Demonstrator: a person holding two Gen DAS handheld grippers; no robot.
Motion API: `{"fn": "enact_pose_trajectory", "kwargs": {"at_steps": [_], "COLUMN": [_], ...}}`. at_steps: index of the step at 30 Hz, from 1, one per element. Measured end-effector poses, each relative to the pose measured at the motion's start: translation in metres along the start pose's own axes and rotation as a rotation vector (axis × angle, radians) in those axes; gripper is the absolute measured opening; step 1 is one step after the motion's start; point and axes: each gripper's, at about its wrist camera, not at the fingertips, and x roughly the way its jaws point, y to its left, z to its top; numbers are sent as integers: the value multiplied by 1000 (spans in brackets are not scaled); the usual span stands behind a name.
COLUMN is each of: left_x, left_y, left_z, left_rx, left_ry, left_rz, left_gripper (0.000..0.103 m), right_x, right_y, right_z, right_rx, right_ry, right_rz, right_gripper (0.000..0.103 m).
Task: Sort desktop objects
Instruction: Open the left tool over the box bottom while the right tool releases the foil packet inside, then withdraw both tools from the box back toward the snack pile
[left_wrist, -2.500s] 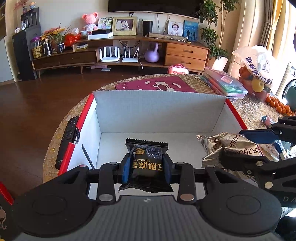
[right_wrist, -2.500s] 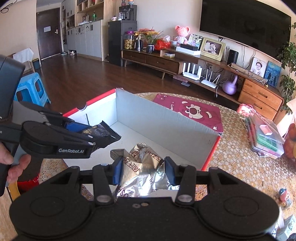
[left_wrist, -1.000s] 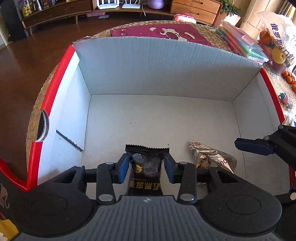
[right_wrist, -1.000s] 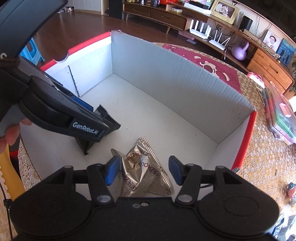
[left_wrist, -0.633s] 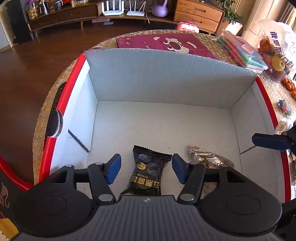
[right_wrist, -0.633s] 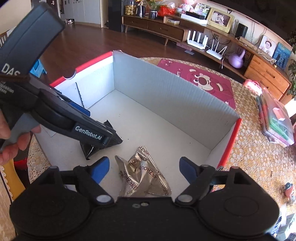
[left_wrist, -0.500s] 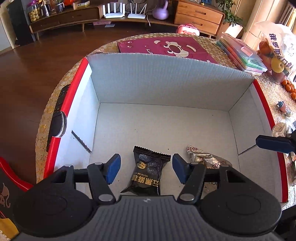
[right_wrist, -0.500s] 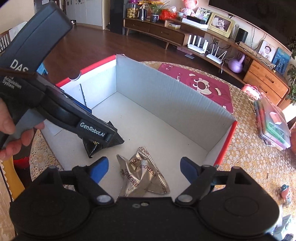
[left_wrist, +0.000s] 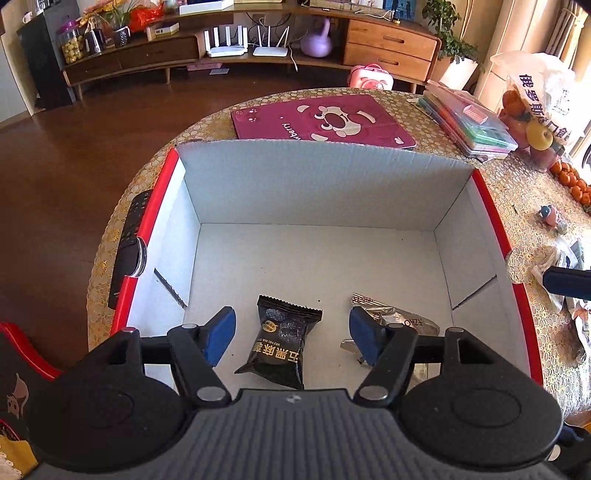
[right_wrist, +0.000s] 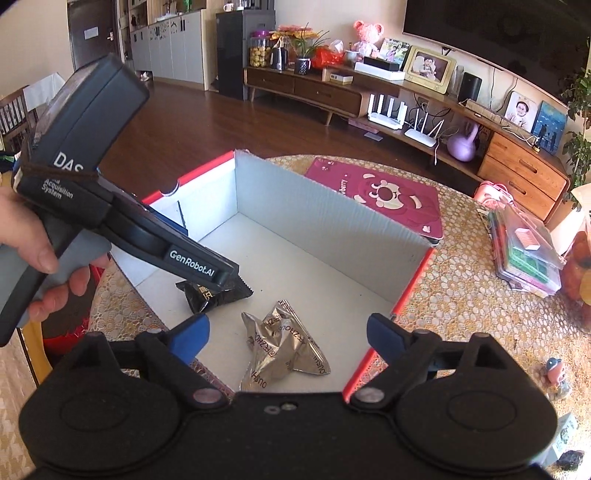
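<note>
living-room table w/ gold lace cloth (left_wrist: 532, 206) carrying open red-edged box (left_wrist: 317, 192). left gripper (left_wrist: 291, 334): fingers spread apart, hovering empty over black snack pack (left_wrist: 282, 341), lying on box floor by near wall. right gripper (right_wrist: 286, 334): also wide apart, empty, over crumpled foil pack (right_wrist: 282, 345) near box's near-right corner. both packs sitting boxed; best lifting straight up clear of walls before fetching remaining table clutter.
</note>
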Motion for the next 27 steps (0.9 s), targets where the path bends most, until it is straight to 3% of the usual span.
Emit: {"fn": "enact_pose_trajectory", "kwargs": {"at_steps": [11,27], "left_x": [-37,-78], "left_y": [-28,-86], "left_z": [-13,-41], "left_rx": [45,119], "left_ry": [-53,-105], "left_rz": [-9,-83], "left_gripper": [67,67], "right_x": [-45,-106], "right_y": [-24,-61], "right_z": [-24,-68], "right_rx": [63,154], "right_ry": [-46,-99], "right_rz": [-13,-45], "right_gripper": [92,92]}}
